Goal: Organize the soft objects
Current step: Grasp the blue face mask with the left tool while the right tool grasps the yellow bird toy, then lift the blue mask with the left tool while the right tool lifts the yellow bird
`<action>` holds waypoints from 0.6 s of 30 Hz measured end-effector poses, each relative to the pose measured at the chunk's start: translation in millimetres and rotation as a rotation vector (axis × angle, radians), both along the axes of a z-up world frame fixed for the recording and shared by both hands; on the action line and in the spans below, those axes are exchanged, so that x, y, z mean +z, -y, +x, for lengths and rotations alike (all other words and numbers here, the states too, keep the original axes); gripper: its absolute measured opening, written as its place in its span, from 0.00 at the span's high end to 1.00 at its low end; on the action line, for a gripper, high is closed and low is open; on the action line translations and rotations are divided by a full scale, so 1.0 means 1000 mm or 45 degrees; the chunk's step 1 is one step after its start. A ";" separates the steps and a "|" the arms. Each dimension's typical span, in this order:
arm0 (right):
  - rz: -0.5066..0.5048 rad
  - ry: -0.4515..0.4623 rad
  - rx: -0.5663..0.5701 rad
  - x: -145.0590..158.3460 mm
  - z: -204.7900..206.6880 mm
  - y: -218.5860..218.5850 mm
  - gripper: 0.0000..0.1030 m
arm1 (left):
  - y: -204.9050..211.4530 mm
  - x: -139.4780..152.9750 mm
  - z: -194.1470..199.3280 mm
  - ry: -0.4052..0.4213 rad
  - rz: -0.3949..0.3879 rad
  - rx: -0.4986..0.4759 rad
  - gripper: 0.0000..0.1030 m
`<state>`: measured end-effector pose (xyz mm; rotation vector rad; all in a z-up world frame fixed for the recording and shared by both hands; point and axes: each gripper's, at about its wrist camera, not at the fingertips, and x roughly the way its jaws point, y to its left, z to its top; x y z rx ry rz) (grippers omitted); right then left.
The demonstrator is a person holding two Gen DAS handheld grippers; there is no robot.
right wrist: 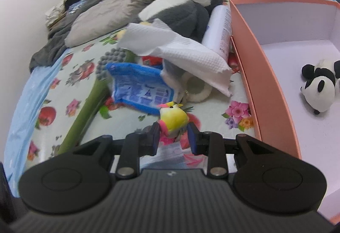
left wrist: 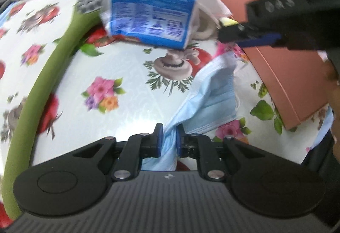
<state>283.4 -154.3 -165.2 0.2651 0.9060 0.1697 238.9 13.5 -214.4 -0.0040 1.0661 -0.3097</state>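
the left gripper (left wrist: 168, 139) pinches the mask (left wrist: 209, 95) by one edge; the right gripper (right wrist: 173, 137) clamps the bird (right wrist: 173, 119) beside the box (right wrist: 274, 92). the dangling mask may snag, or the bird may slip out early.

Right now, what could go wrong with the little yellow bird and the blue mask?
The yellow bird toy sits only between the right gripper fingertips, so it might slip out before reaching the pink box. The left gripper pinches just one edge of the blue face mask, so the rest could drag across the floral sheet.
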 end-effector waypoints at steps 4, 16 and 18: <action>-0.006 0.013 0.019 0.005 -0.016 0.000 0.69 | -0.008 0.002 -0.013 -0.001 0.008 0.088 0.85; -0.054 0.096 0.010 0.026 -0.052 0.018 0.70 | -0.019 0.010 -0.036 0.007 0.010 0.200 0.85; -0.056 0.094 -0.001 0.026 -0.058 0.022 0.70 | -0.018 0.011 -0.038 0.009 0.014 0.205 0.85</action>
